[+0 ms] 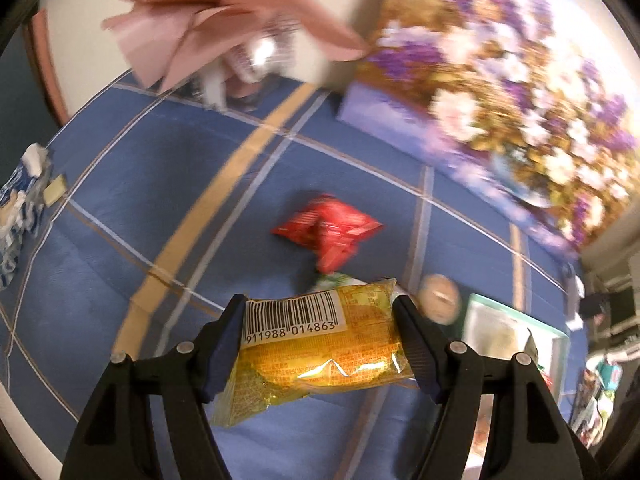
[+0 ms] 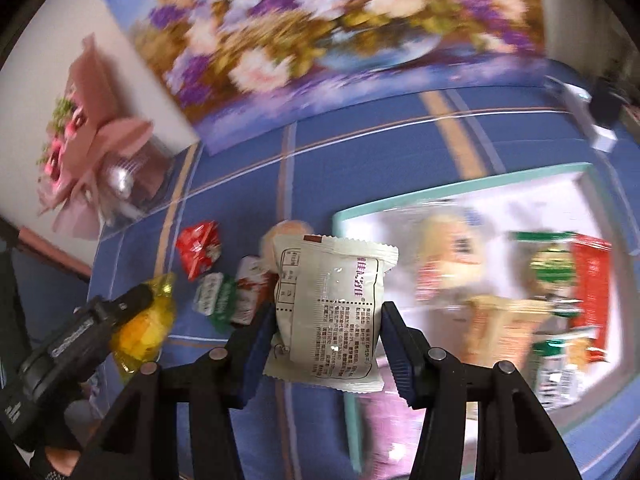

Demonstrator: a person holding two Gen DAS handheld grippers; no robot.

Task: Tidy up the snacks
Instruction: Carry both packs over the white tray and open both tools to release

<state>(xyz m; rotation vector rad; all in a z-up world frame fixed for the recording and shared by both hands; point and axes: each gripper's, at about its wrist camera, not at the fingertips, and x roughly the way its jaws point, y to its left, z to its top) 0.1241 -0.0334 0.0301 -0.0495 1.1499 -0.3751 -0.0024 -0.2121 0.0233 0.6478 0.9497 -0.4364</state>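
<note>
1. My left gripper (image 1: 320, 344) has its jaws closed on a yellow snack packet (image 1: 320, 352), barcode side up, pinched at both ends and clear of the blue checked tablecloth (image 1: 120, 184).
2. My right gripper (image 2: 324, 344) is clamped on a white snack pouch (image 2: 332, 304), held upright between the pads with its printed back toward the camera, also off the cloth.
3. I read this as the carry step: both packets are picked and not yet placed.
4. The goal looks to be the teal-rimmed tray (image 2: 440, 196) on the right, which already holds several wrapped snacks, though blur keeps me from naming them.
5. Still loose on the cloth are a red packet (image 1: 332, 236), a green-and-white packet (image 2: 214, 298) and a round biscuit-like snack (image 1: 440, 298), all near the tray's left edge.
6. Next I would bring the white pouch over a bare patch of the tray, lower it, then release; the yellow packet follows beside it.
7. The risk, as I judge it, is the two grippers crowding each other above the tray, so I would go one at a time.
</note>
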